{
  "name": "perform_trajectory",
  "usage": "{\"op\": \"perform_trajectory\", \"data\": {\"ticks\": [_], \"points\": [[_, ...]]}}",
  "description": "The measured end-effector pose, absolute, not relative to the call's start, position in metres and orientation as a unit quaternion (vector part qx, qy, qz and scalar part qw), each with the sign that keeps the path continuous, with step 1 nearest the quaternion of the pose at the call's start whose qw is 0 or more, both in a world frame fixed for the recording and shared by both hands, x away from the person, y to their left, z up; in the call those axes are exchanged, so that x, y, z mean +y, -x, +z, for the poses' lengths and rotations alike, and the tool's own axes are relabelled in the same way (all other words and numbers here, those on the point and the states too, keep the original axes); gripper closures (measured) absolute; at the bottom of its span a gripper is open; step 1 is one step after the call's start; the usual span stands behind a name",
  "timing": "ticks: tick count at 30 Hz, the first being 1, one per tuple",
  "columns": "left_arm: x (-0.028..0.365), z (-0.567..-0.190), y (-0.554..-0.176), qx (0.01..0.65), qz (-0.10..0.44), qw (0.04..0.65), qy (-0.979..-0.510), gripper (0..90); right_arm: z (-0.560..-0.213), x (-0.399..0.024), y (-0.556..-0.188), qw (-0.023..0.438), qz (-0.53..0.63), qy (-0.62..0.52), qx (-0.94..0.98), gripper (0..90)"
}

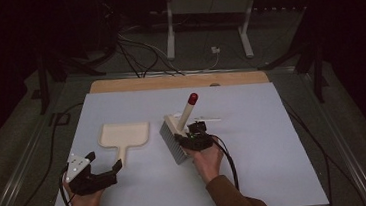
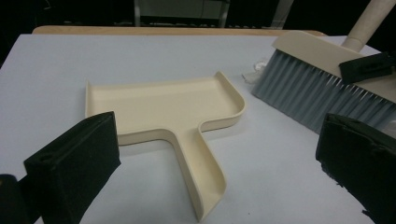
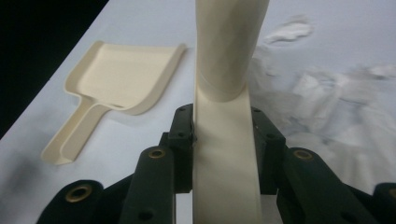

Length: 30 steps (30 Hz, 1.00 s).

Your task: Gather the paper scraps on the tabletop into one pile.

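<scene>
Right gripper (image 1: 189, 132) clamped on brush (image 1: 176, 133) head, mid-table; bristles (image 2: 303, 91) angled down toward sheet, red-tipped handle tilted up and away. White scraps (image 3: 327, 98) just past brush. Dustpan (image 1: 123, 137) flat, left of brush, apart (handle points at near edge). Left gripper (image 1: 103, 162) wide, nothing in it, beside pan handle. Open sheet (image 1: 277, 165) right of brush.

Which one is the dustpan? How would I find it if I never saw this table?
Look at the big white table. On its left half, just beyond the open left gripper, lies the dustpan. It is flat, cream-coloured and empty, with a short handle pointing toward the person, unlike the grey-bristled brush beside it, which the right gripper holds.
</scene>
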<state>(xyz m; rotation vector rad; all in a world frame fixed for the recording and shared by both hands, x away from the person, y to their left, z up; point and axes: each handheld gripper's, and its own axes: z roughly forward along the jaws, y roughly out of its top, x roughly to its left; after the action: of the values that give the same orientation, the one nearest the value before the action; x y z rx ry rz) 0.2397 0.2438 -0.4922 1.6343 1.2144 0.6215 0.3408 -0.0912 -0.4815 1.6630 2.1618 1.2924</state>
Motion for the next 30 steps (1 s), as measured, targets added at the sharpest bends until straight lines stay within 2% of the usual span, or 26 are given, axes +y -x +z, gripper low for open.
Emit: {"op": "perform_trajectory", "data": {"ticks": [12, 20, 30], "points": [[0.243, -0.493, -0.240, 0.499, 0.254, 0.485, -0.671, 0.7, -0.479, -0.121, -0.330, 0.091, 0.420, -0.567, 0.703, 67.7], [0.242, -0.493, -0.240, 0.499, 0.254, 0.483, -0.673, 0.7, -0.474, -0.118, -0.325, 0.065, 0.439, -0.550, 0.707, 67.7], [0.243, -0.493, -0.240, 0.498, 0.253, 0.484, -0.673, 0.6, -0.451, -0.118, -0.327, 0.039, 0.474, -0.514, 0.714, 67.6]]}}
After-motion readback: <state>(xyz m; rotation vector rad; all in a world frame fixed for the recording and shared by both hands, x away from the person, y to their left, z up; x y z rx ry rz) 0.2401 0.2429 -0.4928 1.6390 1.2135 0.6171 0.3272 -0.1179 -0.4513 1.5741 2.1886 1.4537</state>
